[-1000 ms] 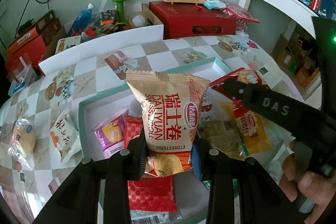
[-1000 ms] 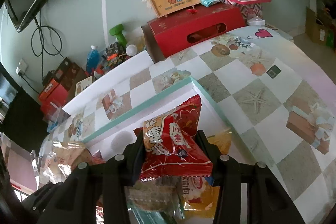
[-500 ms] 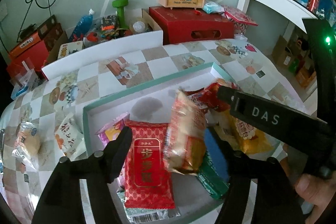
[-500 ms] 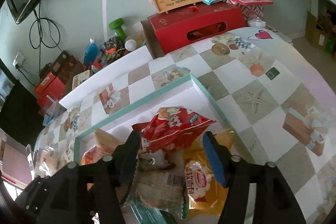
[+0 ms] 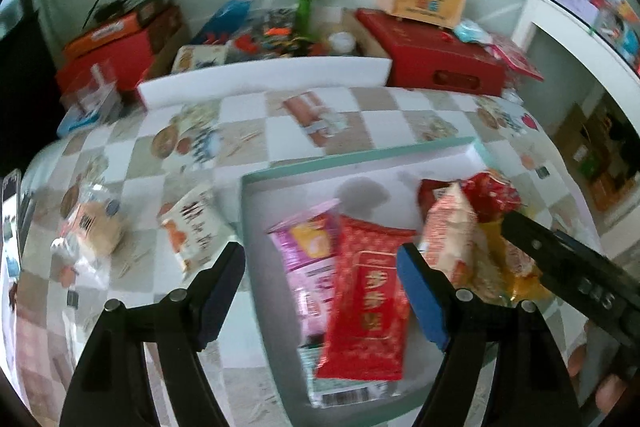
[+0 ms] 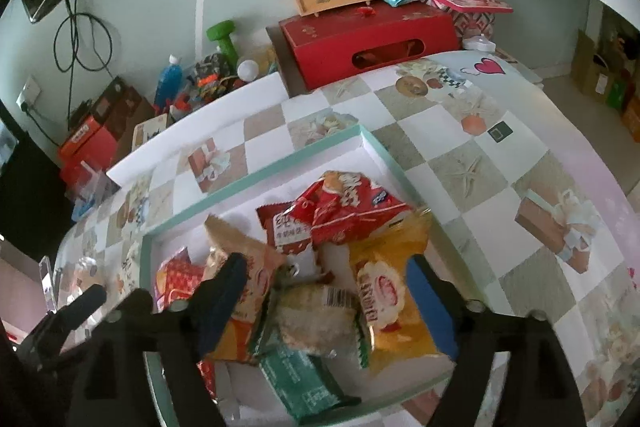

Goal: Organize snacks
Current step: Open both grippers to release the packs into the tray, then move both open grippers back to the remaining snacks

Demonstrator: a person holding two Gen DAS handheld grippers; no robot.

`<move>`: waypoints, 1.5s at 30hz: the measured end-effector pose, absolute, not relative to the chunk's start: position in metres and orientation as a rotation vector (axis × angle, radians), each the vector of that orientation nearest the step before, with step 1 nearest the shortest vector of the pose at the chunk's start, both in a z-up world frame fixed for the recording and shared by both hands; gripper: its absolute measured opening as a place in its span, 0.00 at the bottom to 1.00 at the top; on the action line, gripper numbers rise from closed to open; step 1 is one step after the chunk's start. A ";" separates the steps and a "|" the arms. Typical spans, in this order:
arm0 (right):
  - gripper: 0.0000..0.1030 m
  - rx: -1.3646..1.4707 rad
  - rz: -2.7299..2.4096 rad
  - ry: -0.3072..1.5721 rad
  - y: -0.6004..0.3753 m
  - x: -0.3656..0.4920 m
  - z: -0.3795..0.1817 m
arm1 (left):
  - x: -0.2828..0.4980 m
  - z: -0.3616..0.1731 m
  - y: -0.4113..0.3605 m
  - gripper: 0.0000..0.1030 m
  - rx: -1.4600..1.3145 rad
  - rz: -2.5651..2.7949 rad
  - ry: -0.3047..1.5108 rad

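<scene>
My left gripper [image 5: 320, 263] and right gripper [image 6: 324, 281] both hang over the tray [image 6: 256, 175] w/ jaws opening and nothing pinched, snacks piled inside incl. the tan packet [image 5: 450, 227] and red bag [image 6: 348, 207], two packets [image 5: 196, 227] on the tablecloth [image 5: 248, 131].

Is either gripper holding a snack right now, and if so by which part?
Nothing is held. The left gripper and right gripper are both opening, pads clear of the snacks, which lie loose in the tray.
</scene>
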State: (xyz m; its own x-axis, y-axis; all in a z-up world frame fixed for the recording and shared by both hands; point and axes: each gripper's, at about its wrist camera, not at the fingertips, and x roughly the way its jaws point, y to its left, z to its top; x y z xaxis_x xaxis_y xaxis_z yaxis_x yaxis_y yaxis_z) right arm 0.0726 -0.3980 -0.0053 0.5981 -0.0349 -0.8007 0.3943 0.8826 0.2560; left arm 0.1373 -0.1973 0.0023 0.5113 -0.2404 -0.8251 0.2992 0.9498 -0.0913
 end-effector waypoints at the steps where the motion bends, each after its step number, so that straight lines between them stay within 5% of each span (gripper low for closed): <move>1: 0.89 0.430 -0.259 0.900 -0.395 0.072 -0.004 | 0.138 0.002 -0.192 0.76 0.056 -0.317 0.989; 4: 0.99 0.410 -0.254 0.897 -0.388 0.072 0.001 | 0.140 0.000 -0.180 0.76 0.044 -0.290 0.996; 8: 1.00 0.365 -0.257 0.887 -0.376 0.074 0.006 | 0.144 0.001 -0.164 0.92 0.022 -0.261 0.989; 14: 1.00 0.315 -0.246 0.885 -0.359 0.078 0.012 | 0.148 0.002 -0.140 0.97 -0.004 -0.202 0.966; 45: 1.00 0.175 0.098 0.935 -0.192 0.113 0.005 | 0.153 -0.015 -0.002 0.98 -0.156 -0.026 1.025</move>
State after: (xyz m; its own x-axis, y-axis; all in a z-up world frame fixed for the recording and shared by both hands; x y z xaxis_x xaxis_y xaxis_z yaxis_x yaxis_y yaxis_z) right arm 0.1131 -0.1924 0.0053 0.5908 0.1594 -0.7909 -0.0083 0.9814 0.1916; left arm 0.1533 -0.0020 -0.0146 0.5196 -0.0944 -0.8492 -0.0516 0.9886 -0.1414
